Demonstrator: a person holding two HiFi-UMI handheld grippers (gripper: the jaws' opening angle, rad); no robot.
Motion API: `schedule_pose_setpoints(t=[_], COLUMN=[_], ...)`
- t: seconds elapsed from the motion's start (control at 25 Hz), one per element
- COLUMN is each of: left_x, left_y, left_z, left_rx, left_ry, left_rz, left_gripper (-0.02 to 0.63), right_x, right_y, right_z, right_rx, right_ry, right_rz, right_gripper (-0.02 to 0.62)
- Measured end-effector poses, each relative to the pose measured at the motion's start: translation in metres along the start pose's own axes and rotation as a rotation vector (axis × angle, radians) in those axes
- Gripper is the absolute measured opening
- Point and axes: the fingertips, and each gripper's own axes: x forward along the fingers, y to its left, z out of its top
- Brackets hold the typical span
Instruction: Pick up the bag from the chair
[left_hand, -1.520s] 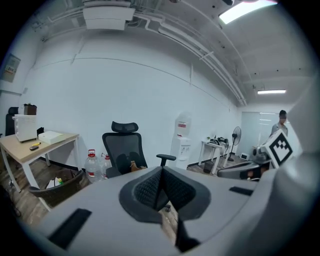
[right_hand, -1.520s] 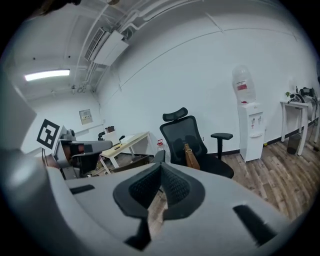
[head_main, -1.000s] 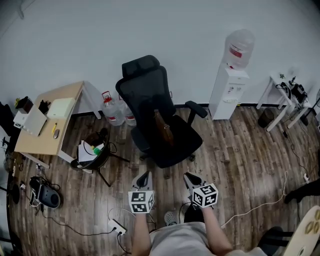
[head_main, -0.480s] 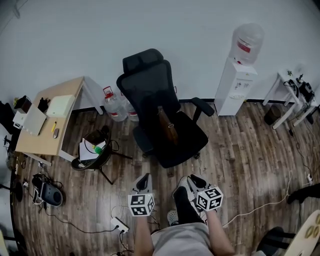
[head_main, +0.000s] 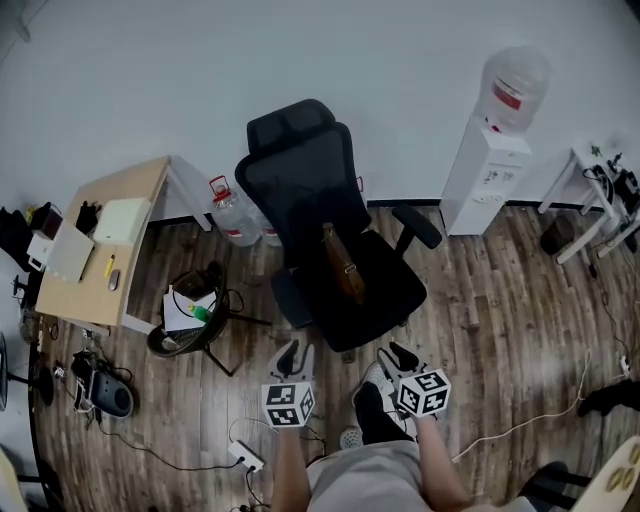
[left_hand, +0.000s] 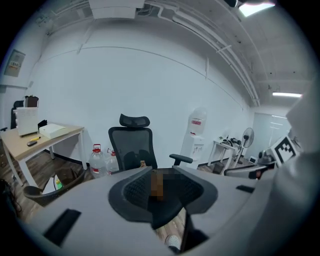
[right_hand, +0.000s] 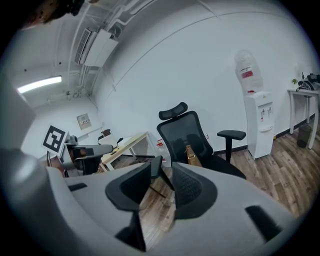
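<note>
A slim brown bag (head_main: 345, 266) stands upright on the seat of a black mesh office chair (head_main: 300, 180). The bag (right_hand: 191, 155) leans toward the backrest. Both grippers are held low in front of my body, short of the chair. My left gripper (head_main: 293, 356) points at the seat's front edge. Its jaws stand apart and empty, and the chair (left_hand: 131, 145) shows beyond them. My right gripper (head_main: 398, 358) is open too, with only floor between its pads (right_hand: 186, 186).
A water dispenser (head_main: 487, 160) stands right of the chair, with a white side table (head_main: 600, 190) beyond it. Two water jugs (head_main: 228, 210), a wooden desk (head_main: 100, 250) and a black basket (head_main: 185, 320) are on the left. A power strip (head_main: 245, 457) and a cable (head_main: 520, 425) lie on the floor.
The chair and bag have come slightly nearer and lower in the head view. My dark shoe has stepped forward between the grippers. Both grippers stay open and empty.
</note>
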Motion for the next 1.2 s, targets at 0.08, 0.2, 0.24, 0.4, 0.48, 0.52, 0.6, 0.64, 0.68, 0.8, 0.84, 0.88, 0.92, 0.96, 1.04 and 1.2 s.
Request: schedule_pose_setpoints(t=[0.08,0.2,0.24,0.4,0.48,0.52,0.6,0.64,0.68,0.8,0.84,0.88,0.92,0.96,1.04,1.2], left_x=[0.016,0.037,0.043,0.067,0.079,0.085,0.097,0.102,0.107,0.124,0.13,0.136,0.142,0.148,0.162,0.182], left_y=[0.0,0.001,0.001,0.007,0.012,0.013,0.015,0.017,0.019,0.024,0.025,0.025,0.025,0.025,0.024,0.031], left_z=[0.014,0.032,0.038,0.061,0.07,0.075,0.084,0.088,0.093,0.105,0.109,0.113,0.116,0.119,0.12,0.124], left_rx=[-0.009,-0.004,0.0,0.005,0.004,0.006,0.012,0.016,0.021,0.031,0.033,0.036,0.04,0.046,0.063,0.092], left_ry=[-0.012,-0.019,-0.023,-0.048,-0.049,-0.049,-0.047,-0.046,-0.044,-0.035,-0.034,-0.034,-0.034,-0.032,-0.024,-0.003], left_rz=[-0.01,-0.016,-0.016,-0.003,0.007,0.012,0.018,0.022,0.028,0.042,0.044,0.045,0.047,0.048,0.051,0.061], left_gripper=[0.134,0.146,0.146,0.146,0.146,0.146,0.152,0.155,0.155,0.159,0.16,0.16,0.158,0.158,0.158,0.158], right_x=[0.01,0.024,0.03,0.054,0.068,0.074,0.086,0.092,0.098,0.113,0.117,0.121,0.125,0.128,0.135,0.148], right_y=[-0.01,-0.024,-0.029,-0.045,-0.051,-0.054,-0.06,-0.063,-0.065,-0.074,-0.078,-0.082,-0.087,-0.093,-0.106,-0.127], right_z=[0.014,0.033,0.039,0.059,0.068,0.073,0.085,0.091,0.097,0.112,0.115,0.118,0.12,0.122,0.123,0.12], right_rx=[-0.009,-0.018,-0.019,-0.033,-0.048,-0.053,-0.057,-0.058,-0.059,-0.057,-0.053,-0.048,-0.042,-0.036,-0.021,0.005], right_ry=[0.001,0.006,0.008,0.02,0.03,0.032,0.03,0.028,0.026,0.024,0.025,0.025,0.024,0.022,0.016,0.015], right_rz=[0.002,0.005,0.005,0.022,0.037,0.043,0.054,0.06,0.065,0.077,0.079,0.081,0.082,0.083,0.083,0.074], right_gripper=[0.146,0.16,0.164,0.19,0.198,0.201,0.209,0.21,0.212,0.213,0.213,0.213,0.213,0.213,0.215,0.213])
